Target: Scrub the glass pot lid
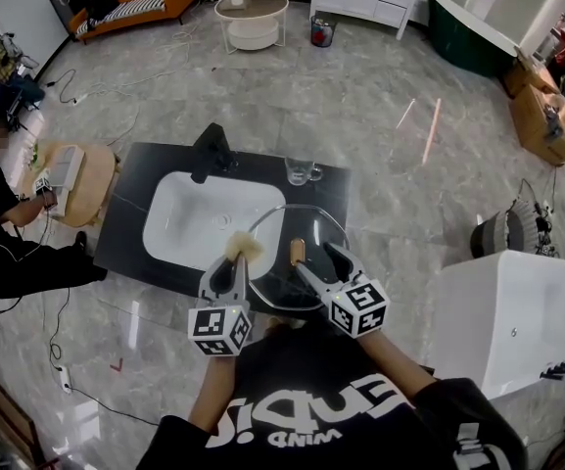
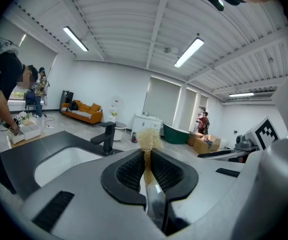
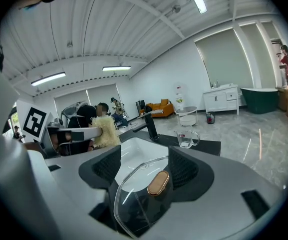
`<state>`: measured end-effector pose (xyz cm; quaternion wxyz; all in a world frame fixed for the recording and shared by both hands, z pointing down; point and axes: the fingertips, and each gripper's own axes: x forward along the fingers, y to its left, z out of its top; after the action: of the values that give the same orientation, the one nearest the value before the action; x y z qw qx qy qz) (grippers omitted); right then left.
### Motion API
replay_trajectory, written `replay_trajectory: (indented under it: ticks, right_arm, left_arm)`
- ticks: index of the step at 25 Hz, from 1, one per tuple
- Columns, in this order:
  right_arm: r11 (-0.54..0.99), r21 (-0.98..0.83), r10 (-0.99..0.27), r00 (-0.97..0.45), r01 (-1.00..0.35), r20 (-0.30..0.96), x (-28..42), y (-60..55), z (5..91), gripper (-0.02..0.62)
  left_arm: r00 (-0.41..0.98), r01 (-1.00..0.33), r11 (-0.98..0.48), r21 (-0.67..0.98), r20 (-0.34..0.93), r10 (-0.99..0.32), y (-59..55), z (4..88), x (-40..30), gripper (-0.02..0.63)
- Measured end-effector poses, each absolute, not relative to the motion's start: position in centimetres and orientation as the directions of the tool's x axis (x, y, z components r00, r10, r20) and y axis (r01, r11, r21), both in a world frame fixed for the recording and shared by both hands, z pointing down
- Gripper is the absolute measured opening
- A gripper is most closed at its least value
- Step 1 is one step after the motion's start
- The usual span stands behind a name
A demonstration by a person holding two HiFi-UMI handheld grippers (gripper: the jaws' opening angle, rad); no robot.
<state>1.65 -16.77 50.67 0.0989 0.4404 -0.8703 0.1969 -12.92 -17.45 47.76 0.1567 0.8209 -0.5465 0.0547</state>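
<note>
Glass pot lid (image 3: 134, 194) lies between the right gripper's (image 3: 146, 166) wide-apart jaws. The left gripper (image 2: 146, 156), clamped on a scrub pad (image 2: 146, 138), hovers just to its left.

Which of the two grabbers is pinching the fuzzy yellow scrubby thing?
The left gripper: its jaws are shut on the scrubber. The right gripper has open jaws, with the glass lid between them.

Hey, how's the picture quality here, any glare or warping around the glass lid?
Head view: sharp, evenly lit, pinkish glare streaks on the floor. Right gripper view: fisheye bends the ceiling; the glass lid shows faint white reflections. Left gripper view: same bending, scrubber crisp.
</note>
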Motion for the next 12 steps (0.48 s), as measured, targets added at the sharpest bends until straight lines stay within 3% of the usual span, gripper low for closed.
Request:
replay_trajectory:
  ticks: [12]
  right_arm:
    - [0.494,-0.217,-0.685,-0.531,-0.842,0.499,0.5,-18.8,56.1,0.255]
  left_arm:
    - [0.378,-0.923,-0.334,0.192,0.283,-0.882,-17.7,48.5,-13.5,0.043]
